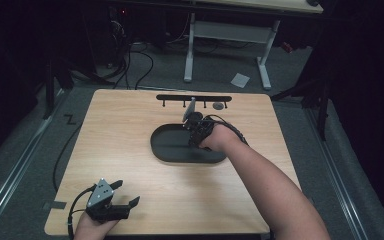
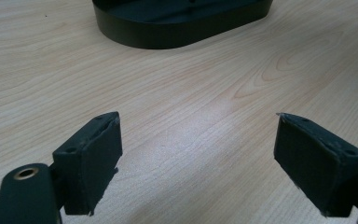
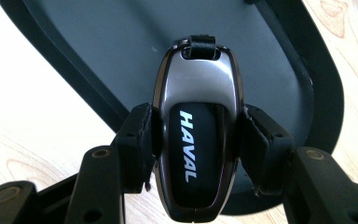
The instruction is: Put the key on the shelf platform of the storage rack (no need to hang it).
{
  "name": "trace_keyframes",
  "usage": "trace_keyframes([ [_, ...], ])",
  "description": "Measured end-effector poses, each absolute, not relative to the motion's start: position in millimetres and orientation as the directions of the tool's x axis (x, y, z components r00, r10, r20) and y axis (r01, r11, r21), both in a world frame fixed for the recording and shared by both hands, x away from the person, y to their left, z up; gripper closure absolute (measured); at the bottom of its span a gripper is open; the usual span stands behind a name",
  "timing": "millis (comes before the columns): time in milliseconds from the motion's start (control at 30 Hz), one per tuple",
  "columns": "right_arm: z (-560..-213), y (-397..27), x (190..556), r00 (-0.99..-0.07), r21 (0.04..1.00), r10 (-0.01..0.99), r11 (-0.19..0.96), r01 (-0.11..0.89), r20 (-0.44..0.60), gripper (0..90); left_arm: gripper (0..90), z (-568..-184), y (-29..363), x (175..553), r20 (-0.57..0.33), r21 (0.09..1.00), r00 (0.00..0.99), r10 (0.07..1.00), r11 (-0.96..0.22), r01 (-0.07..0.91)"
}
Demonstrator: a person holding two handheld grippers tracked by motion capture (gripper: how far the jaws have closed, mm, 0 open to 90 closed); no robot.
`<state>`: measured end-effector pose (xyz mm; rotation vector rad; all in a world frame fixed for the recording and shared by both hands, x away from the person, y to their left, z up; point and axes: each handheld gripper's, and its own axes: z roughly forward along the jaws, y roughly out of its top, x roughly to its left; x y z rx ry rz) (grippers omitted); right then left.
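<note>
A silver-and-black car key [image 3: 196,140] lettered HAVAL sits clamped in the right tool [image 3: 196,149] above a dark oval tray [image 3: 289,84].

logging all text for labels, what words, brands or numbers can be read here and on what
"HAVAL": white letters along the black face of the car key fob, gripped in the right claw over the black tray.
No other text is readable on the table, the tray or the left claw.

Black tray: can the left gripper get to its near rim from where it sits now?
Probably yes. The left gripper rests open at the table's near left corner, and bare wood lies between it and the black tray. The right gripper, shut on the key fob, sits over the tray's far right end.
</note>
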<state>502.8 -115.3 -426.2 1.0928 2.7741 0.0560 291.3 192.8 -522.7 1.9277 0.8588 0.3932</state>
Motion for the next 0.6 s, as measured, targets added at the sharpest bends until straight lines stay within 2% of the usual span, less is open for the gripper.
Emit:
trace_keyframes([
  [233, -432.7, -110.4, 509.2, -0.735, 0.102, 0.664, 0.747, 0.657, -0.139, 49.0, 15.9, -522.1, 193.6, 290.5, -0.078, 0.867, 0.700, 0.710, -0.298, 0.399],
  [600, -454.7, -125.9, 505.1, -0.736, 0.040, 0.661, 0.747, 0.663, -0.150, 48.9, 15.9, -522.4, 192.6, 290.6, -0.075, 0.868, 0.702, 0.708, -0.300, 0.396],
])
